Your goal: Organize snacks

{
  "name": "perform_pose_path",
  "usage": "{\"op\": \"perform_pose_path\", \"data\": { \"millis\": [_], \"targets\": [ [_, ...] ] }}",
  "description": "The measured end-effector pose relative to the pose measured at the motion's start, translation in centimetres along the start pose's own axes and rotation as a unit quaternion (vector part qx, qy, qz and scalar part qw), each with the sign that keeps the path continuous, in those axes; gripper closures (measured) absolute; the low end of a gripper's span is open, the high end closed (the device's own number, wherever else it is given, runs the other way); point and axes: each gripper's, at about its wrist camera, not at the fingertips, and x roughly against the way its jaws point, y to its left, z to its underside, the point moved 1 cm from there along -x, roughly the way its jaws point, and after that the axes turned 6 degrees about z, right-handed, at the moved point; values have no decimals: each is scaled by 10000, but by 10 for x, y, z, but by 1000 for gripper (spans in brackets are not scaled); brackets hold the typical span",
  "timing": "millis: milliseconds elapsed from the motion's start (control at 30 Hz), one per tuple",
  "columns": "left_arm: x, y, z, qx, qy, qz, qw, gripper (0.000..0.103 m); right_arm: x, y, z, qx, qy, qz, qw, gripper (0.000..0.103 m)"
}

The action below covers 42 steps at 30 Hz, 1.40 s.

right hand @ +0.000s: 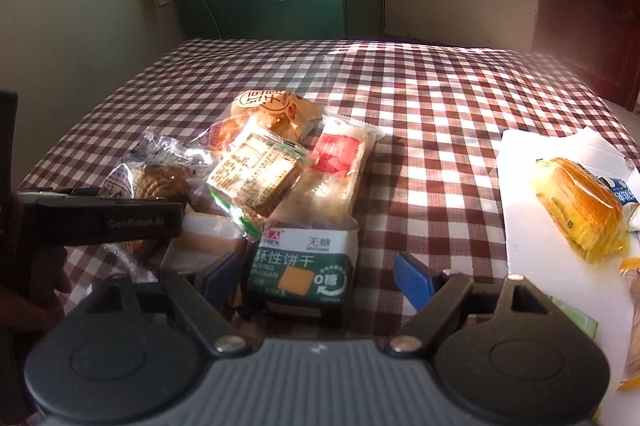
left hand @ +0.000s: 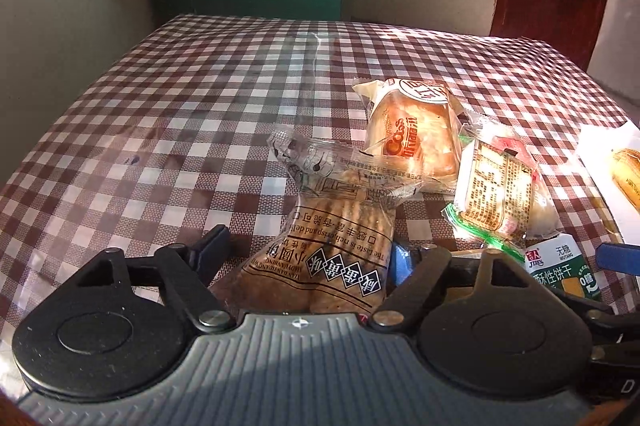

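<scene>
Snacks [right hand: 280, 162] lay piled on the checked table [right hand: 420, 98].
The left gripper [left hand: 308, 258] seemingly clasped a biscuit packet [left hand: 324, 246]; the right gripper [right hand: 320, 274] stood released near a green box [right hand: 300, 266].

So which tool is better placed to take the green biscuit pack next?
Probably the right tool: open, with the green biscuit pack between its fingers. The left tool is around the round-biscuit bag.

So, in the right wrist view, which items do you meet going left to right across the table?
Round-biscuit packet → yellowish label-side packet → red-labelled white packet → yellow-wrapped cake lying on the white box.
</scene>
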Motion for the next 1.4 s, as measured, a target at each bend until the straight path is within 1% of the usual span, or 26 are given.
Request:
{"op": "perform_pose_path", "data": {
  "millis": [33, 67, 100, 167, 200, 300, 333, 367, 433, 567, 667, 833, 1033, 1233, 1400],
  "targets": [
    [1, -2, 0, -43, -14, 13, 10000, 20, -3, 0, 0, -17, 29, 31, 10000, 22],
    [2, -3, 0, -50, -19, 22, 10000, 25, -5, -1, 1, -42, 34, 26, 10000, 22],
    [2, -2, 0, -49, -33, 39, 10000, 27, -5, -3, 1, -61, 24, 35, 10000, 24],
    [2, 0, -1, -22, -65, 60, 10000, 31, -6, -6, 2, -54, 10, 136, 9999, 32],
    [2, 0, -1, 2, -77, 96, 9999, 31, -8, -8, 2, -30, 16, 232, 9997, 40],
    [0, -3, 0, -68, -127, 97, 9998, 28, -11, -8, 2, 50, -26, 259, 9996, 39],
    [-1, -2, 0, -57, -152, 101, 9998, 30, -11, -6, 2, 117, -62, 240, 9996, 45],
    [-1, -1, -1, -51, -162, 89, 9998, 38, -11, -5, 1, 166, -82, 235, 9996, 49],
    [2, -1, -1, -41, -163, 101, 9998, 45, -9, -6, 1, 216, -96, 261, 9994, 52],
    [13, -1, 3, 83, -203, 42, 9998, 51, 2, -10, 5, 175, -190, 265, 9993, 53],
    [22, -2, 5, 171, -204, 46, 9996, 53, 14, -12, 4, 196, -330, 268, 9989, 53],
    [46, -8, 9, 259, -293, 49, 9992, 54, 34, -13, 2, 208, -508, 198, 9983, 53],
    [80, -20, 9, 270, -489, 163, 9983, 54, 63, -15, -2, 196, -765, 139, 9968, 53],
    [111, -37, 9, 181, -656, 206, 9975, 54, 88, -20, -5, 167, -964, 114, 9951, 53],
    [128, -48, 8, 147, -754, 260, 9967, 54, 107, -23, -4, 173, -1123, 133, 9934, 53]
  ]
}}
